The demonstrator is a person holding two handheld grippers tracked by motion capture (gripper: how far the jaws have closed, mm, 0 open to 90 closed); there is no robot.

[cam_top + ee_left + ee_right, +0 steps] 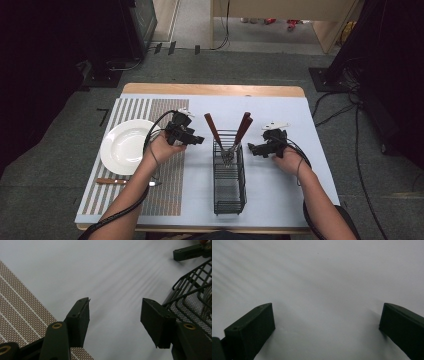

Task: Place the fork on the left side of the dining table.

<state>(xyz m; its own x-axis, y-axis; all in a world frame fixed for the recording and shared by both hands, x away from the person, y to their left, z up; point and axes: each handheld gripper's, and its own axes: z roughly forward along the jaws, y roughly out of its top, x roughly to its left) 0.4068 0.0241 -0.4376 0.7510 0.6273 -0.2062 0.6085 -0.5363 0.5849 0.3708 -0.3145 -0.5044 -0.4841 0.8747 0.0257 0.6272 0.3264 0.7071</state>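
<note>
A black wire basket (229, 187) stands in the middle of the white mat, with two brown-handled utensils (213, 129) (243, 128) leaning out of its far end. My left gripper (199, 139) hovers just left of the basket, open and empty. In the left gripper view the left gripper (115, 322) has its jaws spread over bare mat, the basket's corner (192, 297) at the right. My right gripper (253, 149) sits just right of the basket, open. The right gripper (327, 325) points at plain white mat with nothing between its jaws.
A white plate (126, 146) rests on the striped brown placemat (165, 190) at the left. A brown-handled knife (117, 181) lies in front of the plate. Bare white mat (280, 190) lies to the right of the basket. Cables run over the floor at the right.
</note>
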